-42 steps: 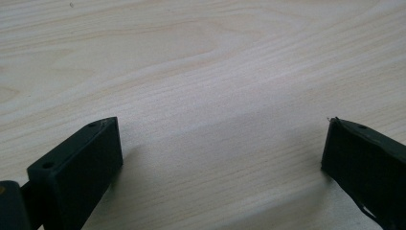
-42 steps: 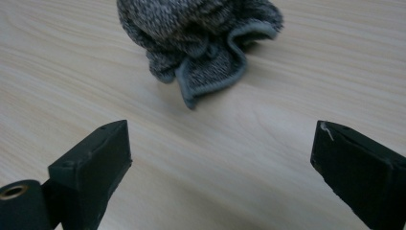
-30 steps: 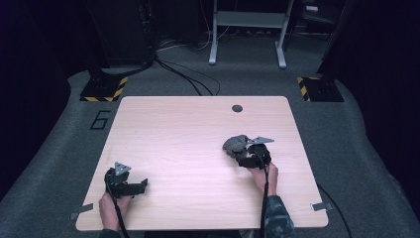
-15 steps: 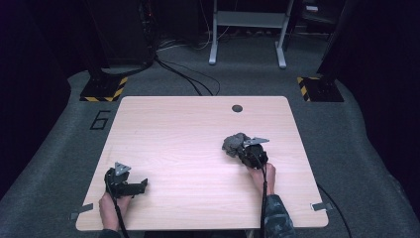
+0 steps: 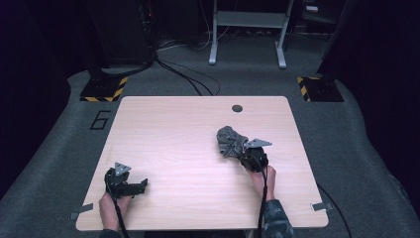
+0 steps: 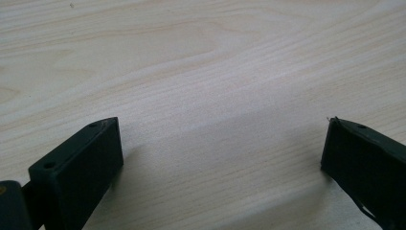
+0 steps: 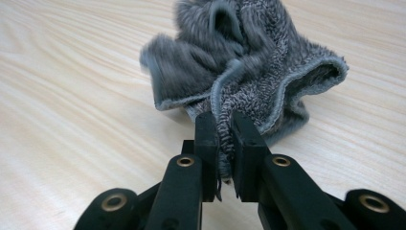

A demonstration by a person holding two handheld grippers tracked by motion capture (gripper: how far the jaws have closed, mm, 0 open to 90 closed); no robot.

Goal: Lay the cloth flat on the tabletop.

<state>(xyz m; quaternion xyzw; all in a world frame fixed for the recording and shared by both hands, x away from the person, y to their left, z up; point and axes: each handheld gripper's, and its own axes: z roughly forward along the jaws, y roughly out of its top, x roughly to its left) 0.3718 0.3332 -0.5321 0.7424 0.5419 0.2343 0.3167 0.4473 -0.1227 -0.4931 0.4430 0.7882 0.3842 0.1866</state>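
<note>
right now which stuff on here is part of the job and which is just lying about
In the job:
- grey cloth, bunched up
- right gripper, shut on a fold of it
- left gripper, open over bare table

Lying about:
- dark round spot near the table's far edge

The left gripper [image 6: 222,158] points down at a low angle over the table [image 6: 206,62], a pale wood-grain top with faint darker streaks running across the view. Its two black jaws rise from the bottom corners and stand wide apart, with nothing between them but bare wood. The jaw at the left is a flat, blocky pad, tilted inward, with a small hole near its top edge and another on its lower face. The jaw at the right is cut off by the edge and also shows a small hole on top. Soft shadows fall on the wood just beside each jaw.
</note>
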